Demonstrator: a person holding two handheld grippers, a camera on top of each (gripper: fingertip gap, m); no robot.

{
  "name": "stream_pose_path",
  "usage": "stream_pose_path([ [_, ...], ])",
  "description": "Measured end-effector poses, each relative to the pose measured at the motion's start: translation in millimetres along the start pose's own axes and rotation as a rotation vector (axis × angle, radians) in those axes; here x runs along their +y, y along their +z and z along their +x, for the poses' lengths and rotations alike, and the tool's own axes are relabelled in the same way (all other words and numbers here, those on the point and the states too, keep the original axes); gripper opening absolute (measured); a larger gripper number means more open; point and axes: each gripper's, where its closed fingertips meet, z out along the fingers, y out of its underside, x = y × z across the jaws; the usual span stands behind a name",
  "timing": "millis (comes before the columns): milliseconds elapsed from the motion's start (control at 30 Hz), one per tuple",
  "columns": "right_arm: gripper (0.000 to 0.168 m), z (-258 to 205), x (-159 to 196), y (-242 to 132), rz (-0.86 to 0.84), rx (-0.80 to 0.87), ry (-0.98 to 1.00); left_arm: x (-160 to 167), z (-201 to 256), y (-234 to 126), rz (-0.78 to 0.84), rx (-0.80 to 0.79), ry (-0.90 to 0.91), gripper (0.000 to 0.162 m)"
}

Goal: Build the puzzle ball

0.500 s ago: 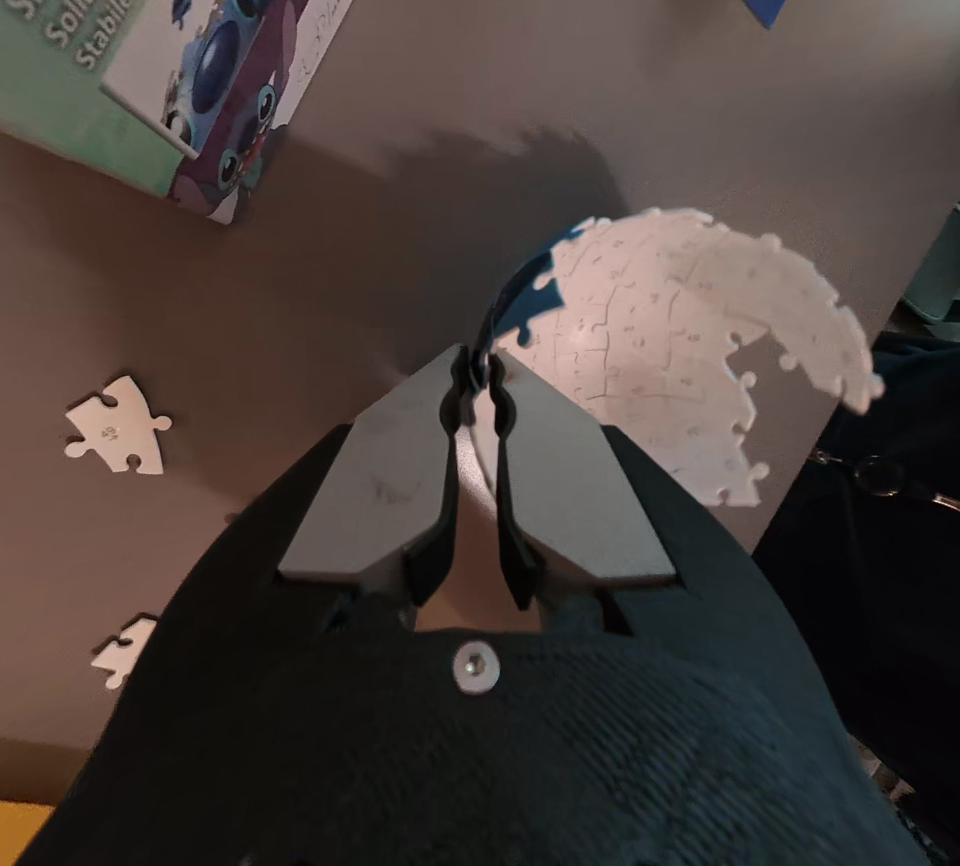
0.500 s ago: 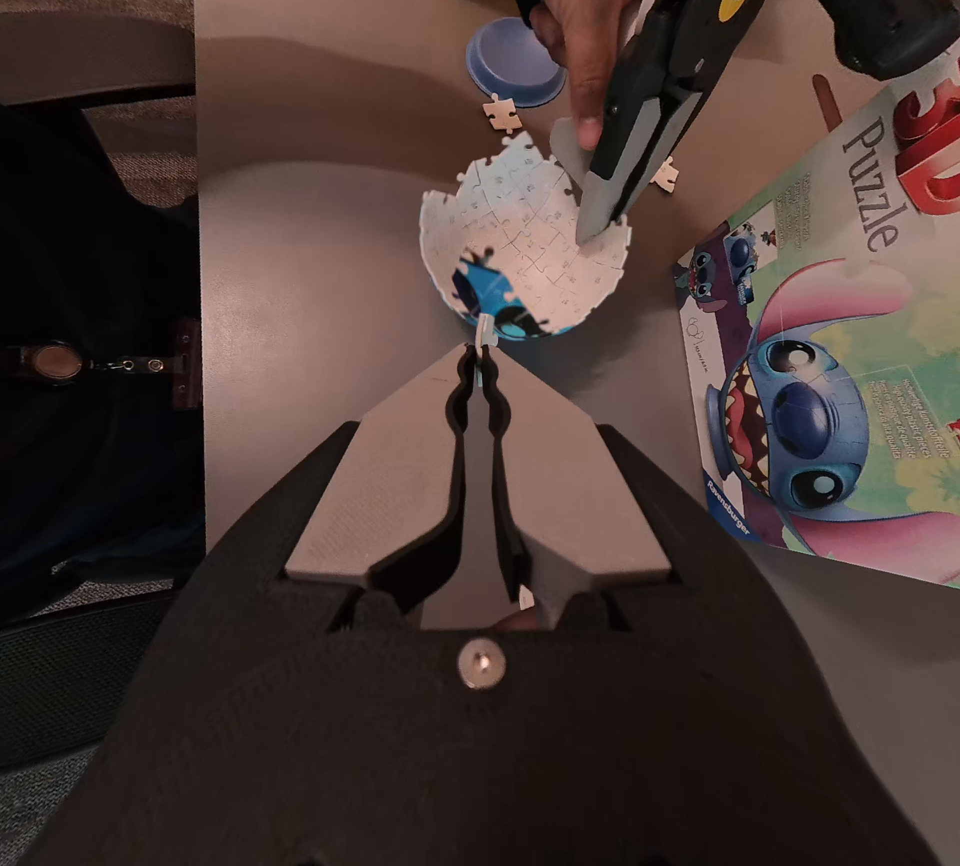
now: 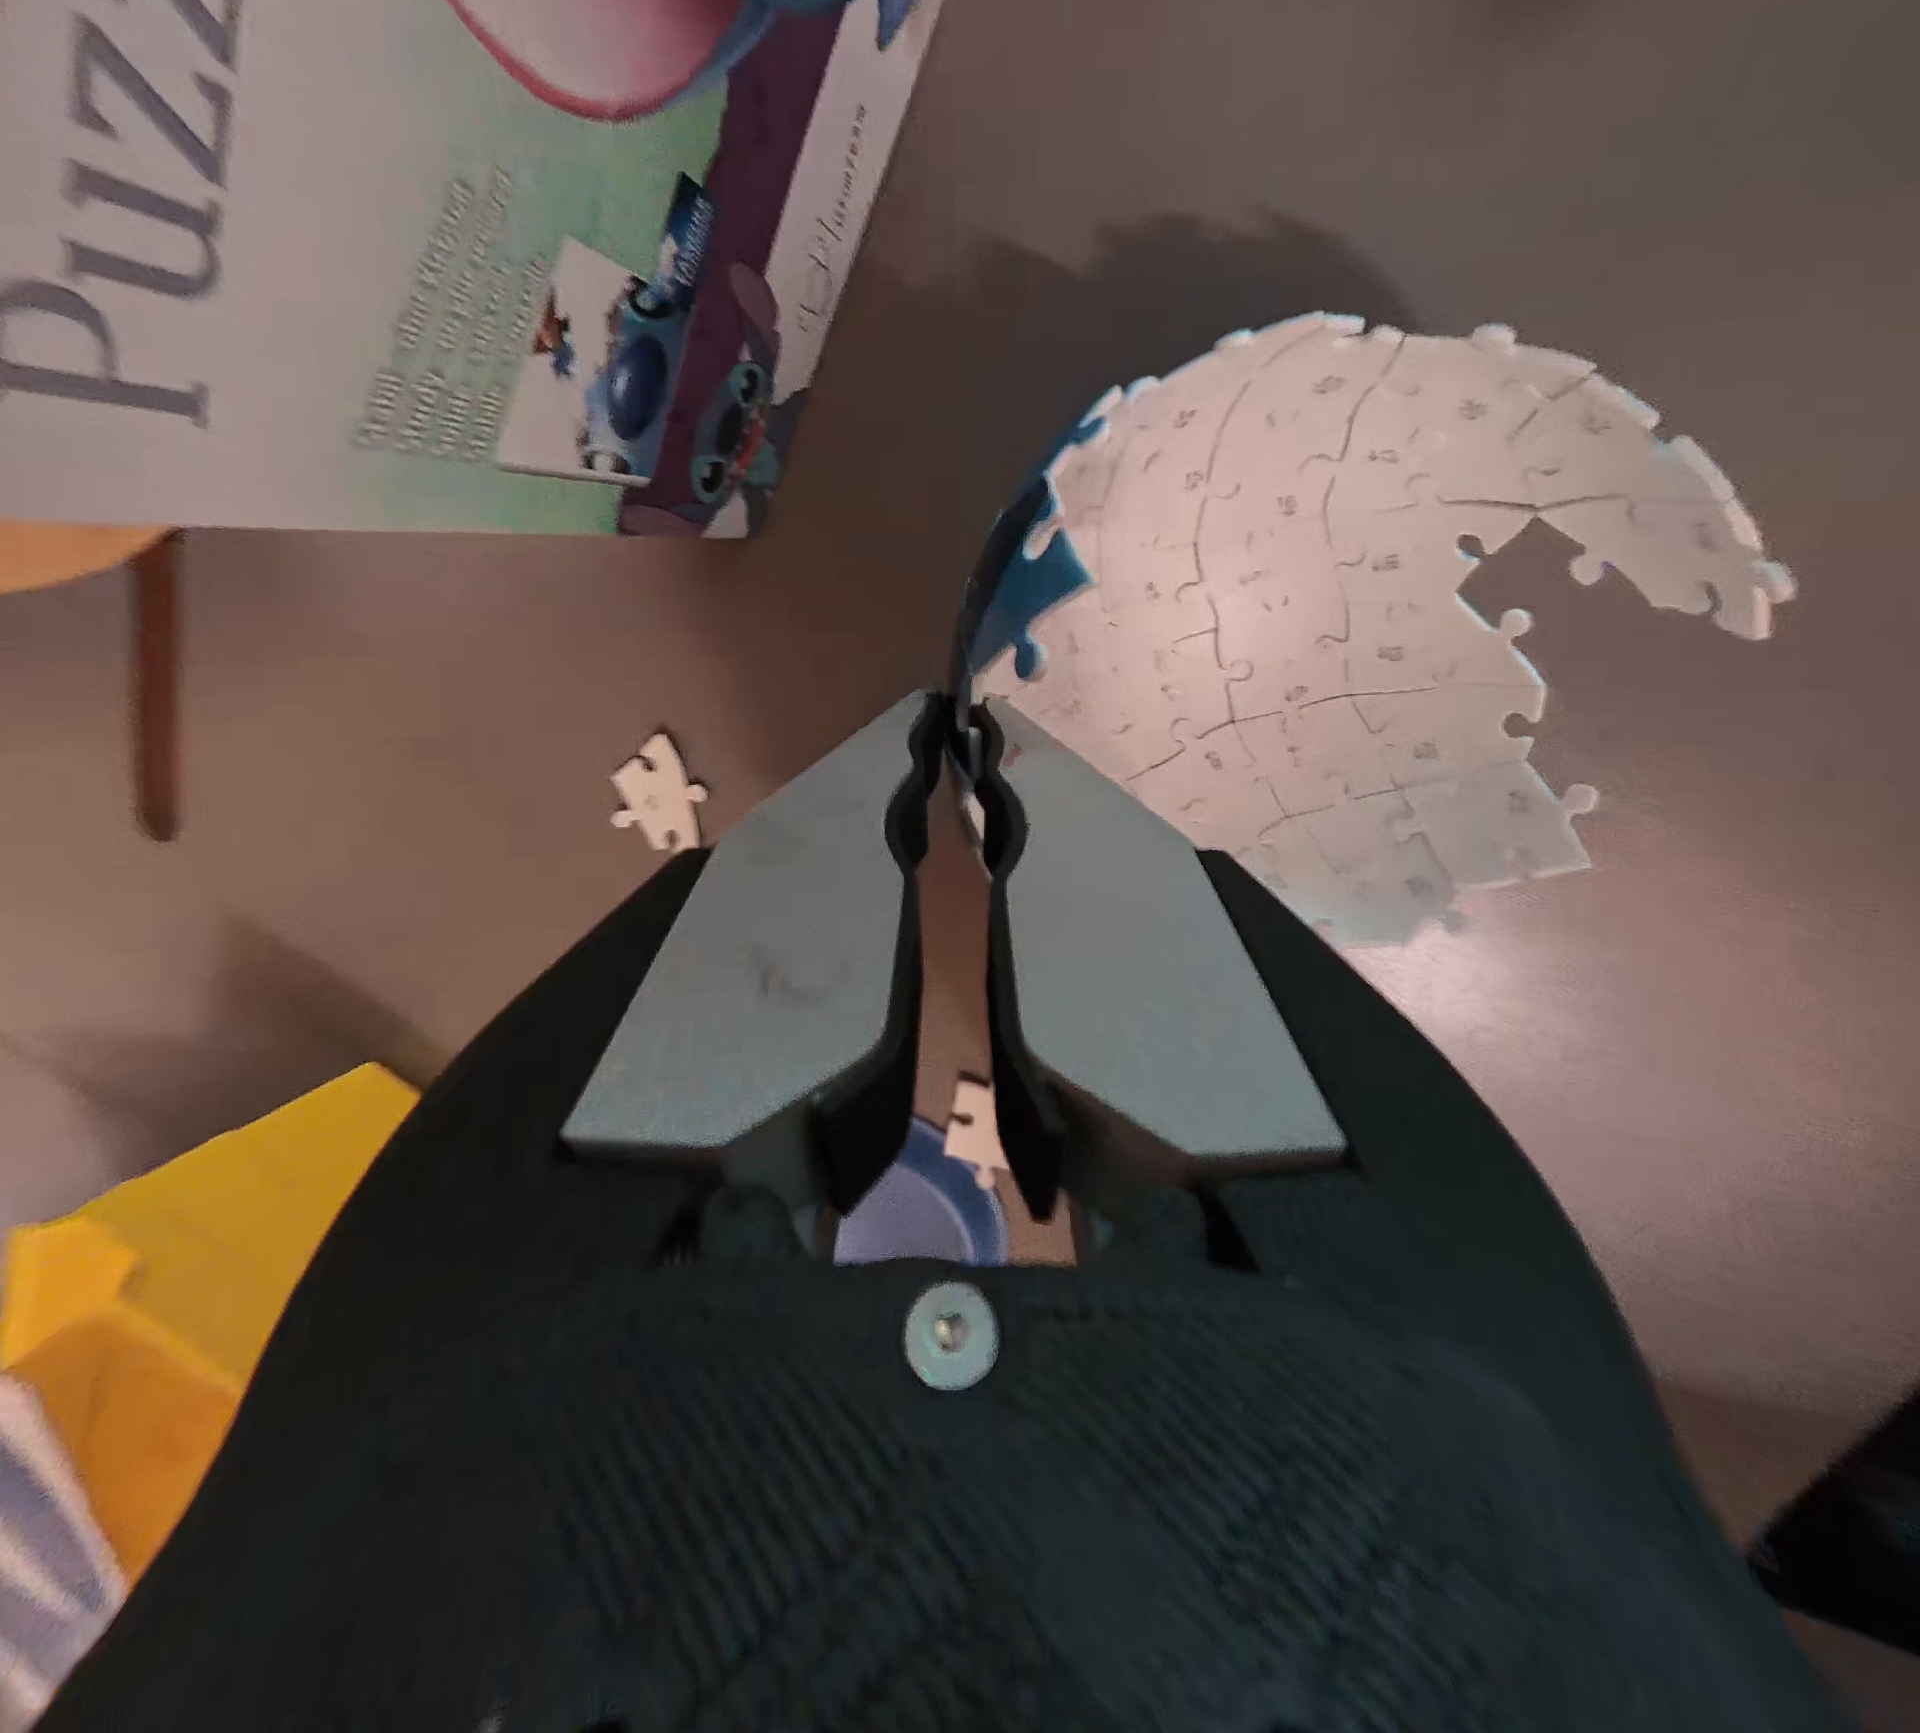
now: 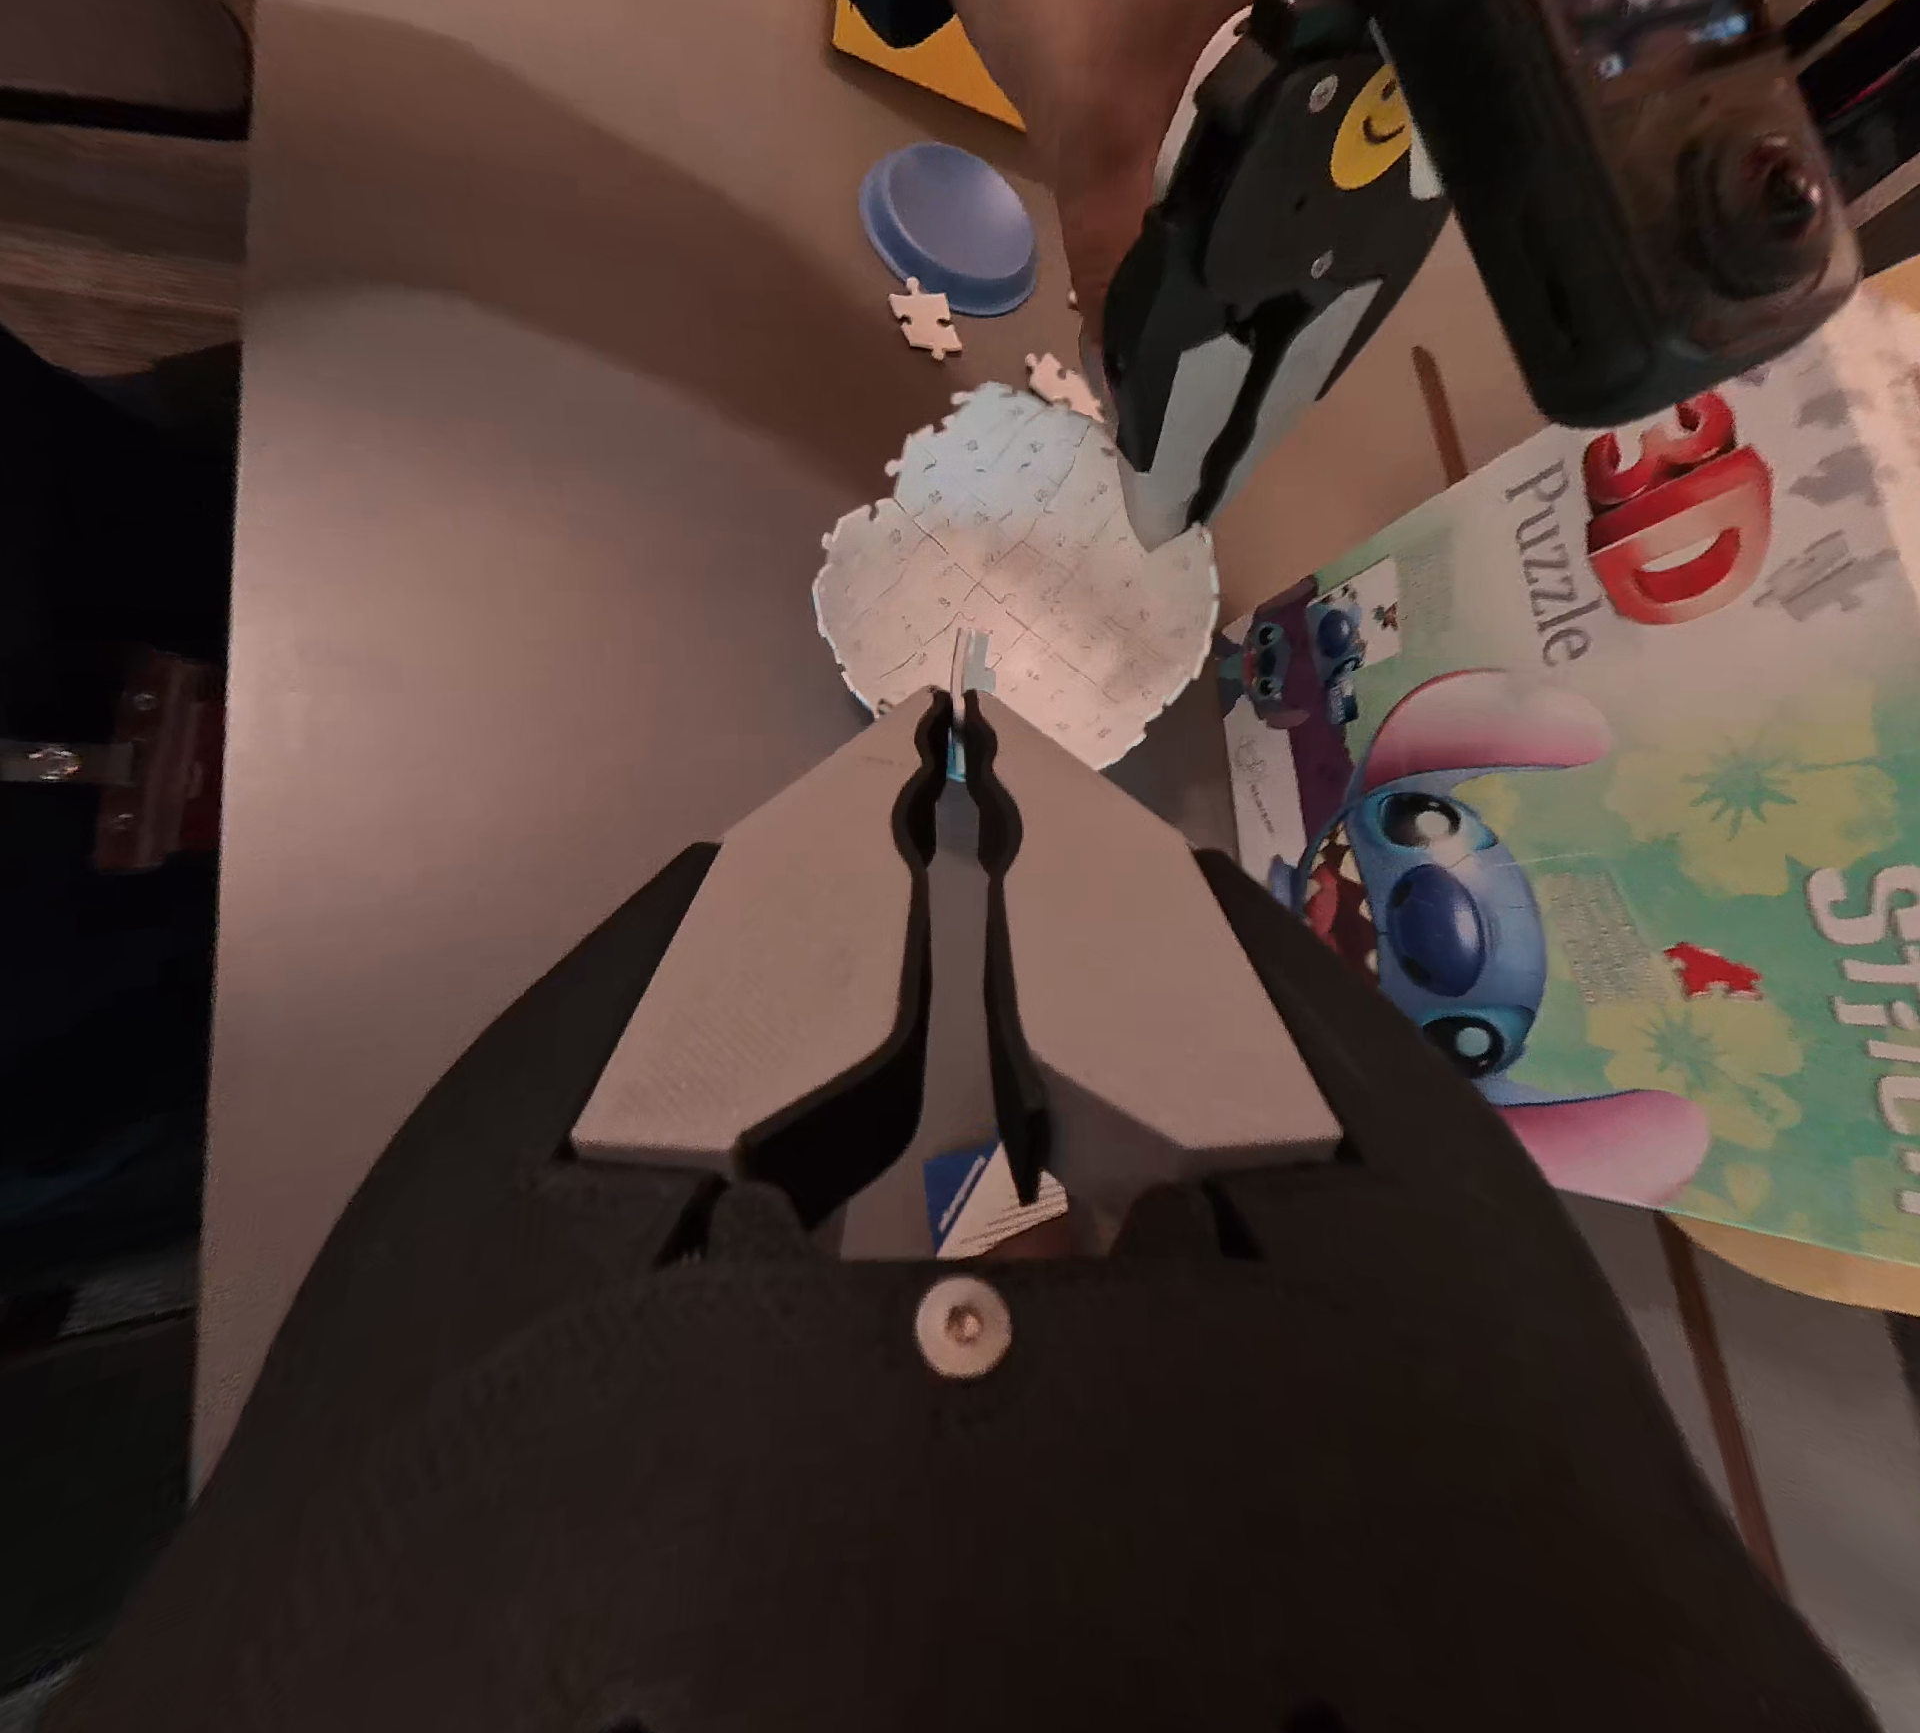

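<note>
In the left wrist view, the left gripper [image 3: 954, 727] is clamping its jaws on the rim of the half-built puzzle ball [image 3: 1351, 634], steadying it beside the puzzle box [image 3: 436, 156]. In the right wrist view, the right gripper [image 4: 956, 722] is pinching a loose piece [image 4: 971, 660] over that shell, probably for fitting.

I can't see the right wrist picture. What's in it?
A half-built white puzzle ball sits on a grey table; the right tool pinches a small puzzle piece at its near rim, and the left tool grips its far rim. A colourful puzzle box lies beside it.
</note>
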Motion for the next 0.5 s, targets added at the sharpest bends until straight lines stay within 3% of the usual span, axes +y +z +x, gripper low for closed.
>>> stream_pose_path([
  [300, 0.0, -26.1, -9.3, 24.5, 0.061, 0.319, -0.289, -25.0, -15.8, -34.3, 0.156, -0.317, 0.119, 0.002],
  [500, 0.0, -34.7, 3.9, 46.4, -0.063, 0.513, -0.444, -28.9, -20.5, -46.0, 0.108, -0.538, 0.289, 0.001],
])
